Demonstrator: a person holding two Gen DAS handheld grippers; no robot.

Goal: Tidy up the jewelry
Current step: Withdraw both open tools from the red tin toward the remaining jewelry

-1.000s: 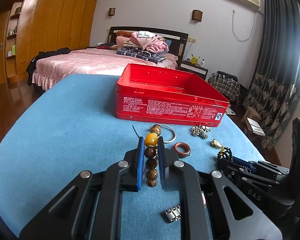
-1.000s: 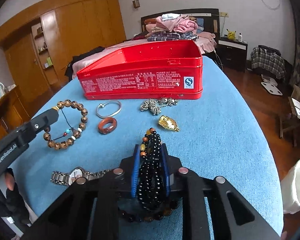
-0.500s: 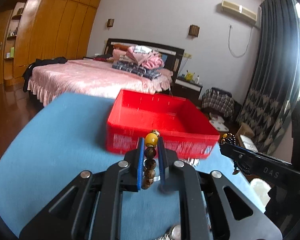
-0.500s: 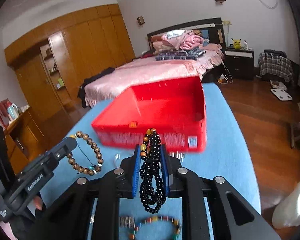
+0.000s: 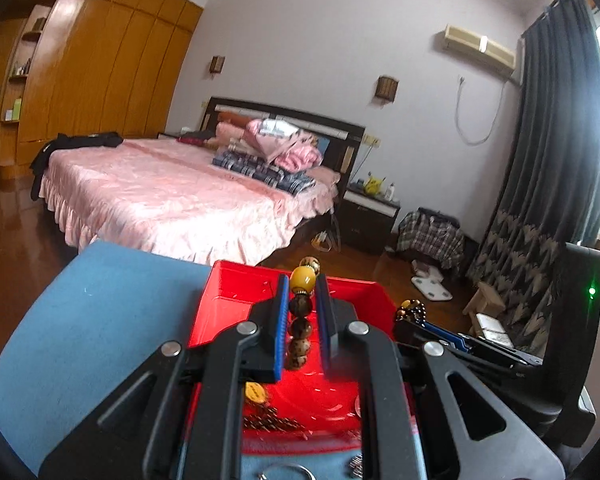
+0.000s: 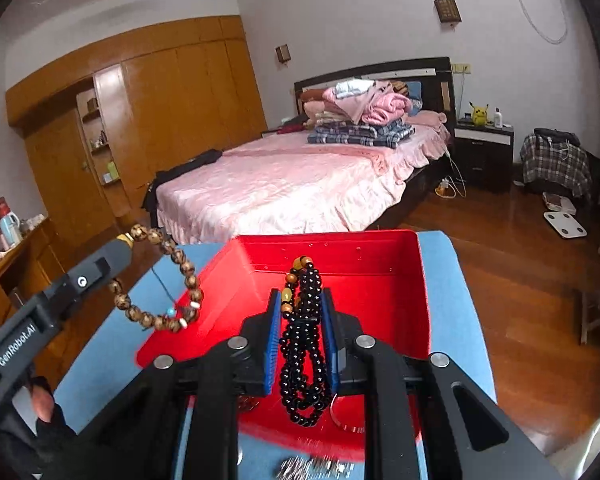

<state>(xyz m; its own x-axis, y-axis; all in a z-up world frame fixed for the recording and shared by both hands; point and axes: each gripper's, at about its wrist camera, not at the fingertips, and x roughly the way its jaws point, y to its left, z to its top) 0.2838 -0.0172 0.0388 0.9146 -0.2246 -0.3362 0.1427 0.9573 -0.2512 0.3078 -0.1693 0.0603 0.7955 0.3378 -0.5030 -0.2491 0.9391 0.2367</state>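
Observation:
My left gripper (image 5: 302,316) is shut on a brown bead bracelet (image 5: 300,328) with a yellow bead, held above the open red tin box (image 5: 228,304). The bracelet hangs in a loop in the right wrist view (image 6: 172,280). My right gripper (image 6: 302,320) is shut on a black bead necklace (image 6: 304,360) that dangles over the red box (image 6: 380,280). The right gripper's tip shows at the right of the left wrist view (image 5: 412,314). Some pieces lie inside the box: a gold charm (image 5: 255,393) and a chain (image 5: 268,422).
The box stands on a blue table (image 5: 92,320). A silver ring (image 5: 284,472) and a silver chain (image 6: 312,468) lie on the table in front of the box. A pink bed (image 6: 300,184) and wooden floor lie beyond the table.
Both grippers lifted their bead pieces off the table and moved forward. They now hold them above the red box.

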